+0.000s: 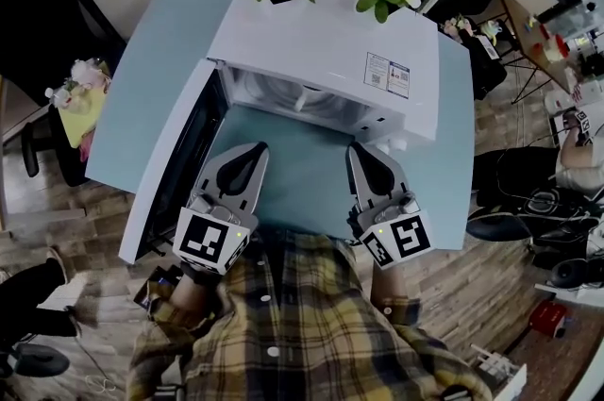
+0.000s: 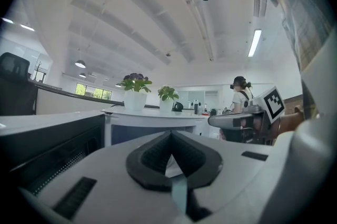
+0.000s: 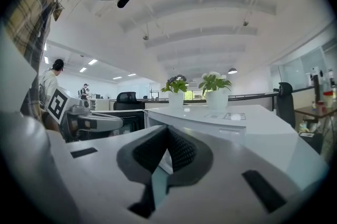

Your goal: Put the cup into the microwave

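1. Apparently the left gripper (image 1: 257,150) and the right gripper (image 1: 360,150) were both closed on nothing, facing the open microwave (image 1: 321,41).
2. Inside it, a white shape was perhaps the cup (image 1: 302,95). I judged it light, stiff and slippery, and best pinched across the rim.

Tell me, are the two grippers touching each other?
Apart. The head view shows a strip of blue table between the left gripper and the right gripper.
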A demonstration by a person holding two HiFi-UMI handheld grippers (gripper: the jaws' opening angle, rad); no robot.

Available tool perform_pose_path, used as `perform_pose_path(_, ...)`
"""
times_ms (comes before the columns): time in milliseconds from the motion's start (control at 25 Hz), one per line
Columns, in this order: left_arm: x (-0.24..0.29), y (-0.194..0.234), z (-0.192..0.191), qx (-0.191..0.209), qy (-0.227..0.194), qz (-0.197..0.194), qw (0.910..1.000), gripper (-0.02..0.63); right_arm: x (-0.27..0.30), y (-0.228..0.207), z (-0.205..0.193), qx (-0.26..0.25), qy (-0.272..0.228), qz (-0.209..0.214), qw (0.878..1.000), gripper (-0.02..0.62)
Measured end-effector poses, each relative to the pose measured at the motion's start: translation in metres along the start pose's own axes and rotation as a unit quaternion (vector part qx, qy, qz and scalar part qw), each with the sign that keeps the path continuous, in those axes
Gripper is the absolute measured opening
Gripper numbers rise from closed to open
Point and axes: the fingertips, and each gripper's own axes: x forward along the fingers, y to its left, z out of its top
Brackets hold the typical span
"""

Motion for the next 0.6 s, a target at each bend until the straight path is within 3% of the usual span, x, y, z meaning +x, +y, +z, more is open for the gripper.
perform_pose_path(600, 0.0056, 0.0022, -0.0028, -0.002, 0.005, -0.002, 1.0, -0.008, 0.0064, -0.003, -0.0082, 0.026, 0.008, 0.008, 1.0, 0.002)
